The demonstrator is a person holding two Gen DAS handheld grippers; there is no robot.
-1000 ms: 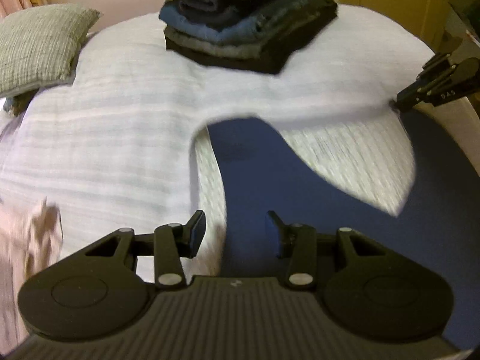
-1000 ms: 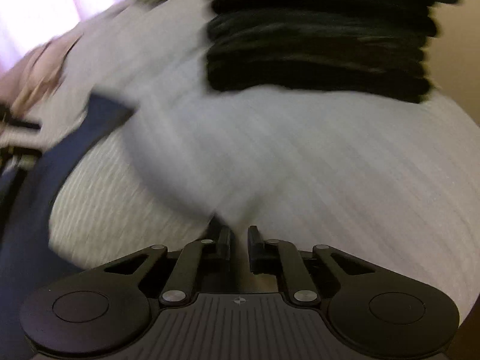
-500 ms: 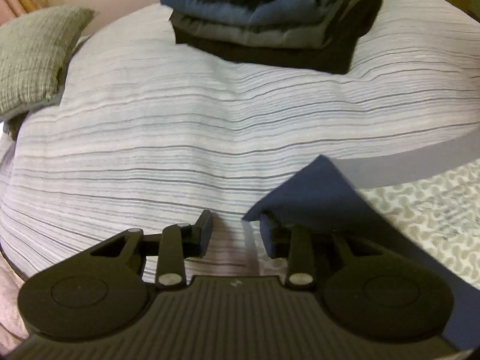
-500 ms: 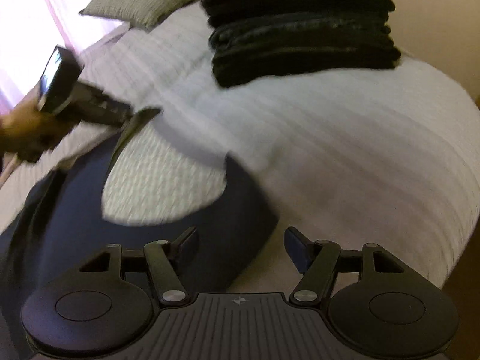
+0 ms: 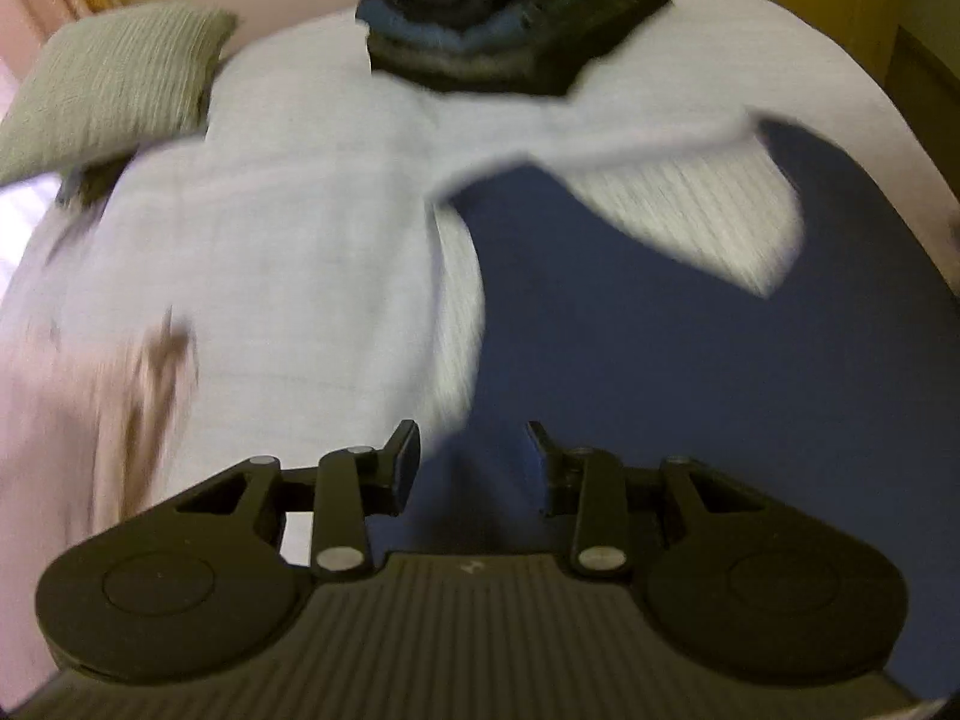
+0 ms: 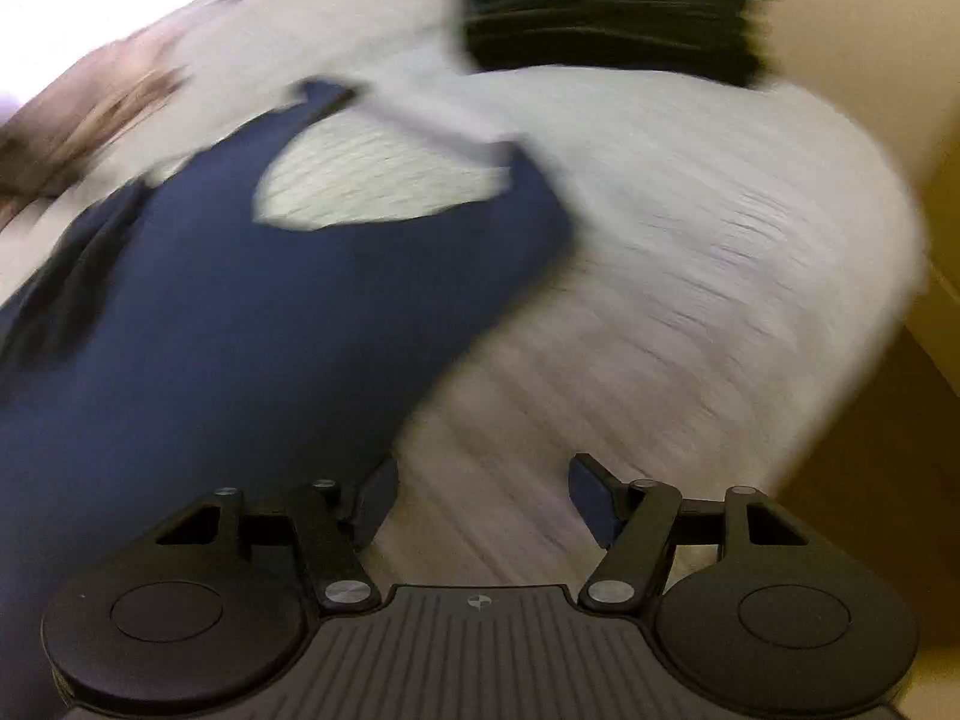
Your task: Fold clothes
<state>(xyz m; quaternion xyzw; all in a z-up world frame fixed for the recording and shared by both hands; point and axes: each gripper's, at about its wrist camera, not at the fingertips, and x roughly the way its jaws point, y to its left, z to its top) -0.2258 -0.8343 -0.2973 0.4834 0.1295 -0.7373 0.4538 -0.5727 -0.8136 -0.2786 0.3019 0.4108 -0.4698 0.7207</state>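
Pretty blurry shots. Far left there's a greenish pillow on the bed, which has a pale striped sheet. At the back sits a stack of folded dark clothes. The navy garment is spread over the right half of the bed. The left tongs have just been closing a little. They're narrow with a gap, navy cloth showing in it, pads not pressing. The right tongs have just been opening and are now wide, nothing between them, over bare sheet just right of the garment.
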